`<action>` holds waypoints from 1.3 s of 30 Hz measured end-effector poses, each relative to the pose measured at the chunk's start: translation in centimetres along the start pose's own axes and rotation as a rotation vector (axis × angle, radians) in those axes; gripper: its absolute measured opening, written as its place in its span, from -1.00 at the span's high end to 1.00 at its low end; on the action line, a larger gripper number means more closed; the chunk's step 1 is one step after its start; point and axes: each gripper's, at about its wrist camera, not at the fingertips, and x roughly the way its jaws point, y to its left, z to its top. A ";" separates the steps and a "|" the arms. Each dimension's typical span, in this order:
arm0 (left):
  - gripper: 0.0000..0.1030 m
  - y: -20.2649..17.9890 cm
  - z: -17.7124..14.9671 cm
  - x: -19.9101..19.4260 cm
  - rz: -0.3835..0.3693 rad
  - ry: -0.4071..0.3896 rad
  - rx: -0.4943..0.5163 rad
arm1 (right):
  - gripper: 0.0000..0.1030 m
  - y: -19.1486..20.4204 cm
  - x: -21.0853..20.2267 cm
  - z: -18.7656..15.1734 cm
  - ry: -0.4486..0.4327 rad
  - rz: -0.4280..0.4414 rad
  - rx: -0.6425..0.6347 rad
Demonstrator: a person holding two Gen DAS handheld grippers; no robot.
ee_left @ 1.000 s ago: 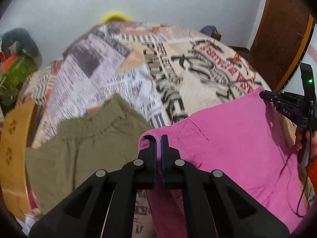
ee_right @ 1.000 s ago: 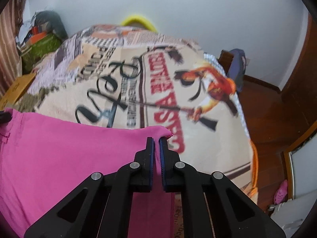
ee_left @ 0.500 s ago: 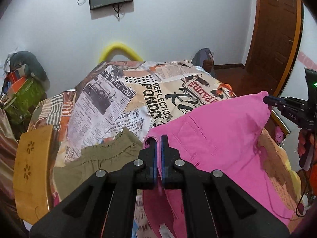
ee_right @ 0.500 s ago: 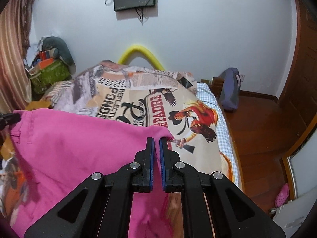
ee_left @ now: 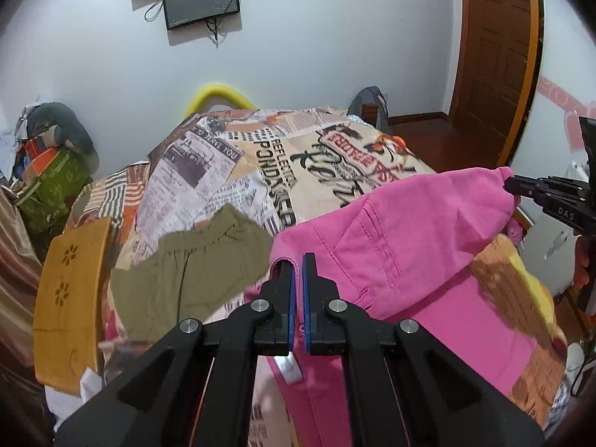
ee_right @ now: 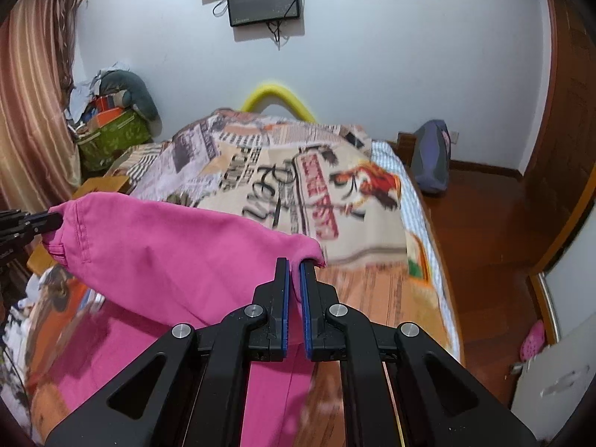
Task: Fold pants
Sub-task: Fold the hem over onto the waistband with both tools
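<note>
Left wrist view: the left gripper [ee_left: 297,260] is pinching the pink pants [ee_left: 409,231] above the bed [ee_left: 231,171] — its cover reading "TO SERVE YOU"; "DAS" marks the right gripper [ee_left: 508,182].

Right wrist view: its fingers [ee_right: 282,279] are clamping the pants' other corner.

Two close wrist views angled down along each gripper over the bed [ee_left: 260,171], sharing pink pants [ee_left: 409,231].
</note>
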 end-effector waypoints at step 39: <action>-0.19 -7.4 -5.1 2.5 -0.186 0.205 0.328 | -0.01 7.7 2.6 -7.9 0.215 0.128 -0.362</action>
